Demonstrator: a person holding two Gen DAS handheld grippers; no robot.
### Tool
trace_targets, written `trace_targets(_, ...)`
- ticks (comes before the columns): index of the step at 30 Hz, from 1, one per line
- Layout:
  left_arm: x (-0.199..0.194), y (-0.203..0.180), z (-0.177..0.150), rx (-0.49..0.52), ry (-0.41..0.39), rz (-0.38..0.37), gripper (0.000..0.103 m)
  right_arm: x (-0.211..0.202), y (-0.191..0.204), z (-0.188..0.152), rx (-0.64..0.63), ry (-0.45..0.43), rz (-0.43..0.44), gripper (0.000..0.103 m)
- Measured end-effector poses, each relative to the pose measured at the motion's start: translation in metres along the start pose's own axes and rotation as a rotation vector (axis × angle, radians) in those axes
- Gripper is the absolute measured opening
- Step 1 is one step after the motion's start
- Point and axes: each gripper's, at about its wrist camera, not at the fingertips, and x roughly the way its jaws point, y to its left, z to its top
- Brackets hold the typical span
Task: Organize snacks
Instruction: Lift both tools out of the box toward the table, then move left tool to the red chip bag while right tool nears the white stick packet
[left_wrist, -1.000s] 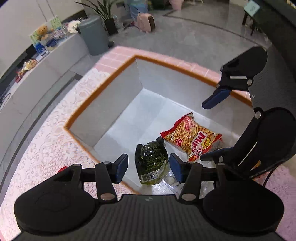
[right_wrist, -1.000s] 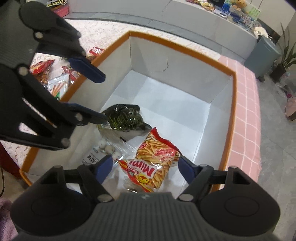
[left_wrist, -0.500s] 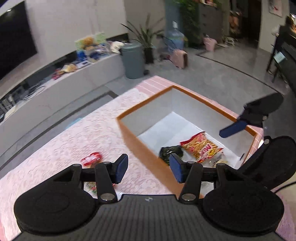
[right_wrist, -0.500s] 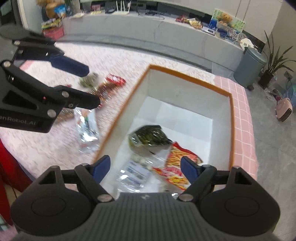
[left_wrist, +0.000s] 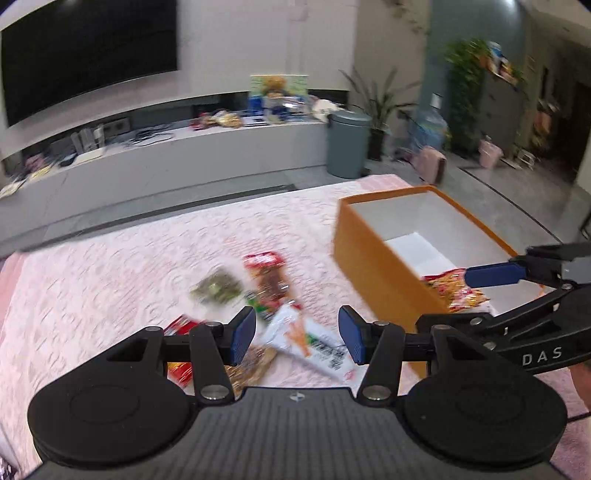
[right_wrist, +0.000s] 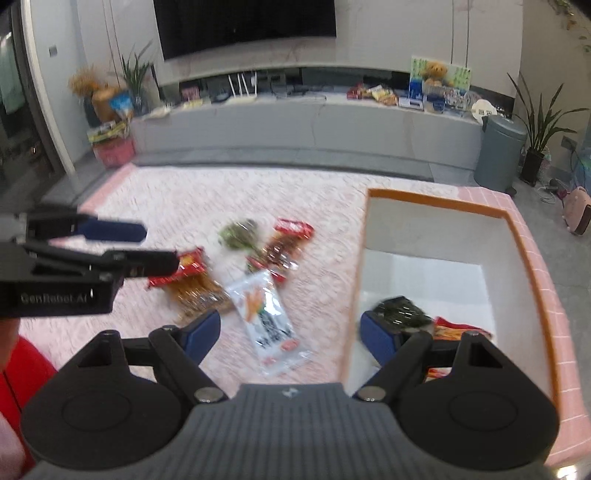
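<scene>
Right wrist view: both tools, left tool (right_wrist: 122, 245) and right tool (right_wrist: 290, 330), gape empty; loose snack packets (right_wrist: 264, 317) at twelve o'clock await the orange box (right_wrist: 532, 258) at two o'clock.

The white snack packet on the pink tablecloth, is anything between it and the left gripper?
Nothing visible does. The left gripper is open and empty above the white snack packet, with no other snack lying across the packet. The orange box stands off to its right.
</scene>
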Motion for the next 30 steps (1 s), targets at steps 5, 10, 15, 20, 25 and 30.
trace_targets(5,-0.011,0.025,-0.026,-0.069,-0.067,0.075,0.061,0.006,0.029,-0.013,0.038,-0.078,0.000,0.081)
trace_targets(10,-0.017,0.039,-0.050,-0.132,-0.117,0.095,0.061,0.019,0.050,-0.025,0.061,-0.057,0.018,0.081)
trace_targets(15,-0.011,0.051,-0.065,-0.156,-0.087,0.110,0.067,0.033,0.066,-0.041,0.030,-0.058,-0.014,0.081)
trace_targets(20,-0.003,0.070,-0.081,-0.241,-0.041,0.073,0.070,0.046,0.077,-0.061,0.024,-0.092,-0.025,0.084)
trace_targets(25,0.002,0.075,-0.091,-0.176,-0.040,0.115,0.070,0.063,0.084,-0.069,0.001,-0.087,-0.026,0.085)
trace_targets(30,0.013,0.083,-0.090,-0.196,-0.020,0.038,0.072,0.082,0.082,-0.069,-0.018,-0.051,-0.043,0.084)
